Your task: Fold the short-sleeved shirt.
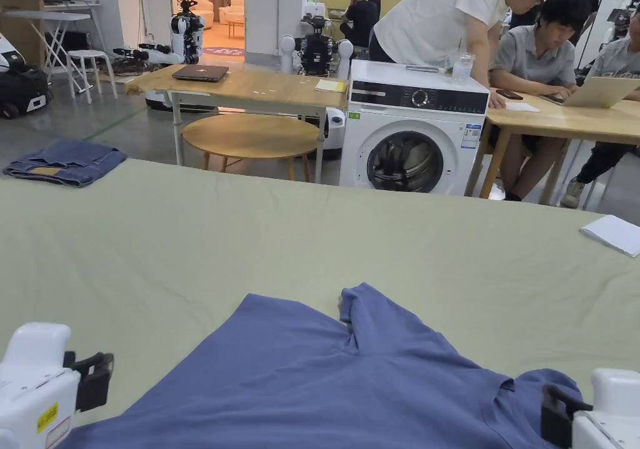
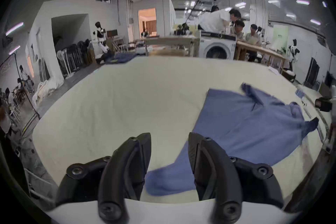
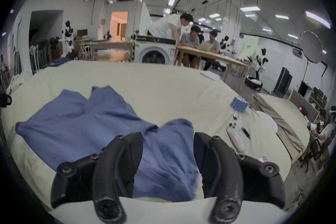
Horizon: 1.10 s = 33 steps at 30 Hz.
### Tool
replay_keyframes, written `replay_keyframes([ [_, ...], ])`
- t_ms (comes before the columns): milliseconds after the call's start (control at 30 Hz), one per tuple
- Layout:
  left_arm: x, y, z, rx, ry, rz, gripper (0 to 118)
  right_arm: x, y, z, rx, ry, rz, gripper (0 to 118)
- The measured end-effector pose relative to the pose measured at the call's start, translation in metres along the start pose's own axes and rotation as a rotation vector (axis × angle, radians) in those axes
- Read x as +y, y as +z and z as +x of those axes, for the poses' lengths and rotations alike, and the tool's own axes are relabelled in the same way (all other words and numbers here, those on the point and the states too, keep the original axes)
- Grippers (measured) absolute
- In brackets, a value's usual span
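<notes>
Shirt spread out, no fold made yet.

Your left gripper [image 2: 170, 153] and right gripper [image 3: 168, 152] both gape wide, holding nothing, at the near edge of the blue shirt [image 1: 325, 375]; it lies loosely flat on the table [image 1: 187, 244], every fold left to do.

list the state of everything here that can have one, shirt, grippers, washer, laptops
blue shirt: spread on the table, rumpled, not yet folded
left gripper: open, holding nothing
right gripper: open, over the shirt
washing machine: door shut
dark laptop: lid closed
light laptop: lid open
jeans: folded
</notes>
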<state>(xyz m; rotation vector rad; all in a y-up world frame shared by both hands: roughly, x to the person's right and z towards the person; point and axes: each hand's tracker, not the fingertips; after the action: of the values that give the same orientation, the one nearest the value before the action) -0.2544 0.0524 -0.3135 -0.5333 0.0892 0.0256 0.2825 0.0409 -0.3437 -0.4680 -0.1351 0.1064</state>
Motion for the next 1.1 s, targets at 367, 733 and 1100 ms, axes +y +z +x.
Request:
replay_keyframes([
  [367, 0.015, -0.005, 0.091, -0.053, -0.084, 0.238, 1, 0.037, 0.031, -0.103, 0.097, -0.023, 0.278, 10],
  [733, 0.016, -0.015, 0.097, -0.035, -0.024, 0.203, 0, 0.041, 0.027, -0.113, 0.156, -0.061, 0.286, 0],
  [1100, -0.016, -0.024, -0.017, -0.002, 0.208, -0.127, 0, 0.016, 0.001, -0.12, 0.187, 0.009, 0.165, 0],
])
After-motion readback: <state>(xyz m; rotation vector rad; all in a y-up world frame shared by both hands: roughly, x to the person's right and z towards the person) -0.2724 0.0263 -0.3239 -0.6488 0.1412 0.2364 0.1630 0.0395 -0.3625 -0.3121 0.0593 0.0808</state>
